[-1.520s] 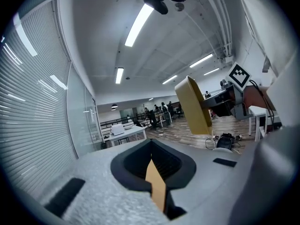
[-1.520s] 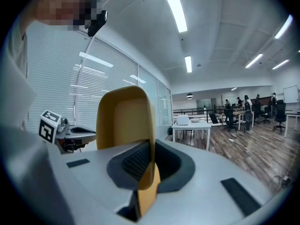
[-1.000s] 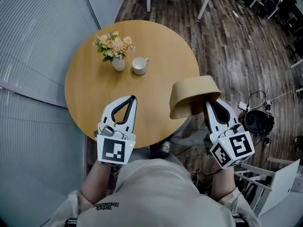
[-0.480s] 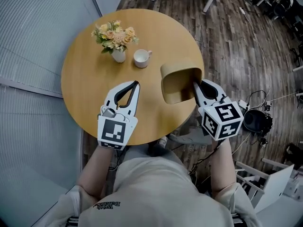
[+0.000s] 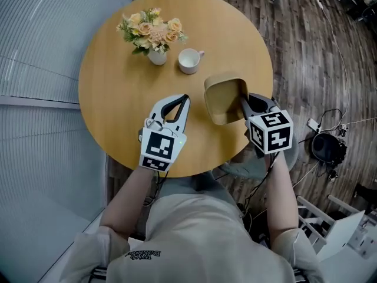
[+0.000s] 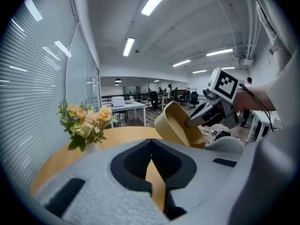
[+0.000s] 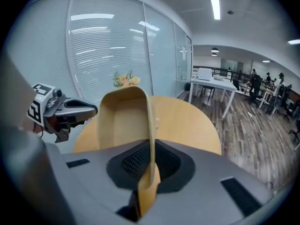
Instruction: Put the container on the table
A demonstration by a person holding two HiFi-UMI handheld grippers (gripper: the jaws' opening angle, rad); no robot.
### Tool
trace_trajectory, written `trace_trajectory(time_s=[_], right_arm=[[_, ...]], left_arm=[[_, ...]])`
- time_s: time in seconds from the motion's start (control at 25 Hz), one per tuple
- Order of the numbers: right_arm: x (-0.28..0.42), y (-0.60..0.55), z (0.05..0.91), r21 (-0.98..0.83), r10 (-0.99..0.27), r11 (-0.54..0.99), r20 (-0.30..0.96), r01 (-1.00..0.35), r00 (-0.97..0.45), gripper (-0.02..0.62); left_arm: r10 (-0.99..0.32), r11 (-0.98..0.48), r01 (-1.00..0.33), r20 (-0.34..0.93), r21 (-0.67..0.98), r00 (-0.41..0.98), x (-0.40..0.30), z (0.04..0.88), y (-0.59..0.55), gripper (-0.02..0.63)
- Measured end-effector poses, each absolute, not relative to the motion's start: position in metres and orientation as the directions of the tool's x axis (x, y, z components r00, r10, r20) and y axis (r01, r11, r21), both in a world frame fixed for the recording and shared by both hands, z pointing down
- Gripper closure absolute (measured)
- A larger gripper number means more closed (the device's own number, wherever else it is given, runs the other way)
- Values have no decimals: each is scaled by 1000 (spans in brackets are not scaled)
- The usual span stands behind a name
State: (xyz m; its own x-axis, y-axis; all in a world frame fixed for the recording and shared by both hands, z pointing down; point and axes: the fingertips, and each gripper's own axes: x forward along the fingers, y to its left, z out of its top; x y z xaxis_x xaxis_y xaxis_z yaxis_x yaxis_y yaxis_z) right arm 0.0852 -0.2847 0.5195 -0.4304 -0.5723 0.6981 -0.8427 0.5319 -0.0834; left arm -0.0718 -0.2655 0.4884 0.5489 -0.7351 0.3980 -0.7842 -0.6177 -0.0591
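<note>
Carried inward, container (image 5: 221,93), underside hidden, clamped in right gripper (image 5: 241,102); left gripper (image 5: 183,99) closed.

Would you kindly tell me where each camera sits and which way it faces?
Head view: on the person's head, looking steeply down on the table; shows forearms, torso, left gripper and right gripper.
Left gripper view: rides the left gripper, facing across the table toward office desks; own jaws shut, empty.
Right gripper view: rides the right gripper, facing the blinds; own jaws clamp the container.
Shared: both gripper views show the container, the flowers and the opposite gripper.
</note>
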Motion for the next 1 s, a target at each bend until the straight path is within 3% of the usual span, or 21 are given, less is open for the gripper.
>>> trace_trajectory(time_s=[0.36,1.0], right_arm=[[93,-285,630,-64,-400,561,852,-826,-337,560],[96,-271,718,-90,-252,544,931,-834,-265,560]], left_arm=[[-648,-636,-771,521,31,555,-61,572,-268,584],[-540,-628,-768,641,125,545,-63,654,-253,584]])
